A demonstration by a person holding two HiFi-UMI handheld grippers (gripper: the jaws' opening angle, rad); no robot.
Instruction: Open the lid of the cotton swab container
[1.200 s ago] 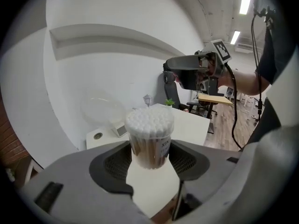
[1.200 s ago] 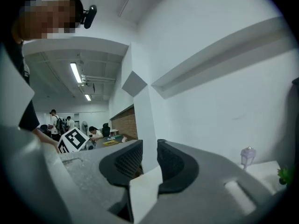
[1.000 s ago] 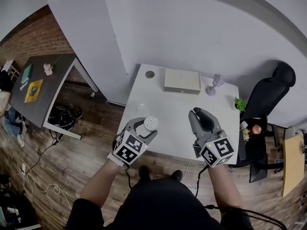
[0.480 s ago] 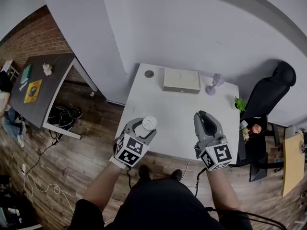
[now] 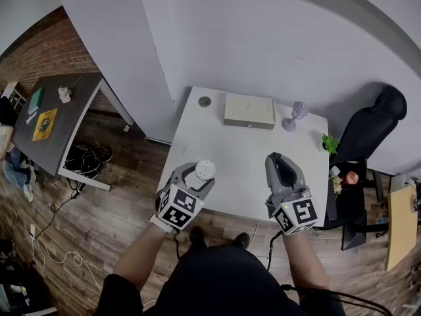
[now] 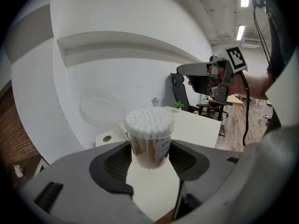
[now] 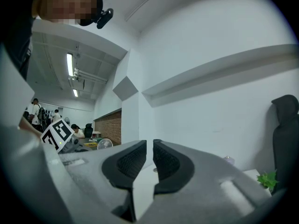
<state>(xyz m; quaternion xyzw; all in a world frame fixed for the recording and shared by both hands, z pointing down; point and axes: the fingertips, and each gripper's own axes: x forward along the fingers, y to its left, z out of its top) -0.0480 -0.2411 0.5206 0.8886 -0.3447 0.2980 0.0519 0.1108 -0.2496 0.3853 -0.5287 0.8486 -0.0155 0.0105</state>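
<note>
At the left of the head view, a dark side table (image 5: 62, 117) stands on the wooden floor (image 5: 125, 196), well apart from the white desk (image 5: 237, 153) in the middle. At the desk's near left edge the left hand-held gripper (image 5: 199, 174) is clamped on the cotton swab container (image 5: 206, 169). In the left gripper view both pads (image 6: 119, 161) press on the sides of the container (image 6: 150, 141), which stands upright between them. Its top is uncovered, and the white swab tips show packed together. A clear round lid (image 6: 99, 107) shows to the upper left of the container, apart from it; what it rests on I cannot tell.

Along the far side of the desk lie a small round thing (image 5: 205, 101), a flat beige box (image 5: 250, 110) and a small lilac stemmed piece (image 5: 296, 114). Right of centre, the right hand-held gripper (image 5: 276, 158) hangs over the desk's near edge. In the right gripper view its jaws are closing: they are nearly together with a thin gap left and nothing between them. At the right of the frame a small green plant (image 5: 328, 142) sits by the desk's corner, beside a black chair (image 5: 371, 127).
</note>
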